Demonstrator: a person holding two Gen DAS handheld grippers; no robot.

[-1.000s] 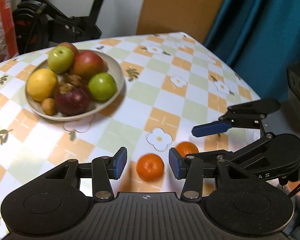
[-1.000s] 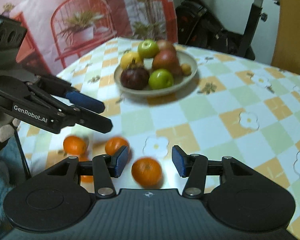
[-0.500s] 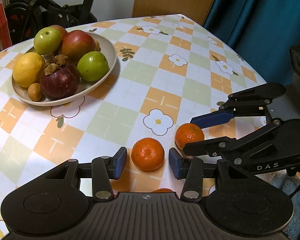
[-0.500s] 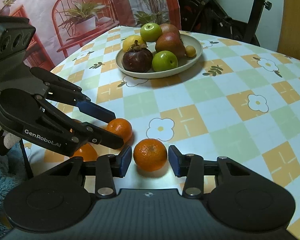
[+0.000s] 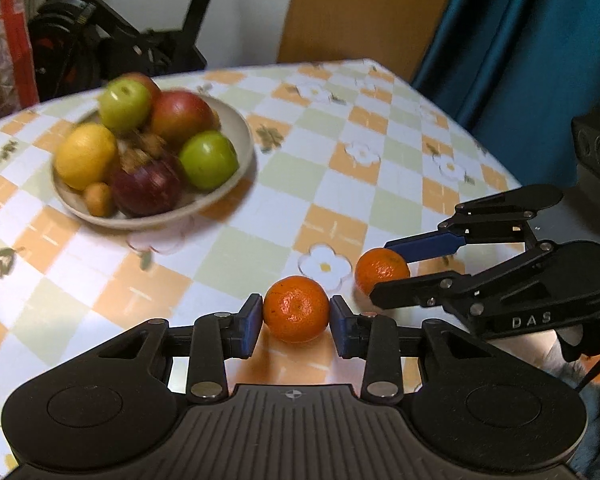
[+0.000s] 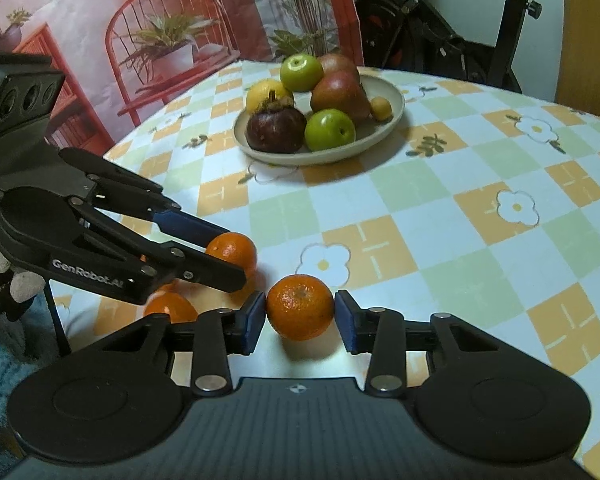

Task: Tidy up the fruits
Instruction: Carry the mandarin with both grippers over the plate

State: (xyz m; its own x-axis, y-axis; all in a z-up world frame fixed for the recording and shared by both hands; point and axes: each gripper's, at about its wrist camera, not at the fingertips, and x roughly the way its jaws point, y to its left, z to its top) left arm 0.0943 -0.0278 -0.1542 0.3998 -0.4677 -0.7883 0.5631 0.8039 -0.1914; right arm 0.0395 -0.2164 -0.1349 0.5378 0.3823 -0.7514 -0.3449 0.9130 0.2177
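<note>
My left gripper (image 5: 296,316) is shut on a tangerine (image 5: 296,309) and seems to hold it just above the checked tablecloth. My right gripper (image 6: 300,318) is closed around a second tangerine (image 6: 300,312), pads at both its sides. In the left wrist view the right gripper (image 5: 388,268) holds its tangerine (image 5: 380,270). In the right wrist view the left gripper (image 6: 220,256) holds its tangerine (image 6: 234,250). A third tangerine (image 6: 170,308) lies on the table near the edge. A beige bowl (image 6: 392,120) at the back holds apples, a lemon and a mangosteen.
The table edge (image 6: 112,152) runs close on the left in the right wrist view. An exercise bike (image 5: 112,52) stands behind the table. A teal curtain (image 5: 540,60) hangs beyond the table's right edge. The bowl (image 5: 240,128) shows blurred in the left wrist view.
Both grippers have closed on the tangerines that lay between their open pads. The left gripper's view has shifted and blurred, with its tangerine slightly raised.
</note>
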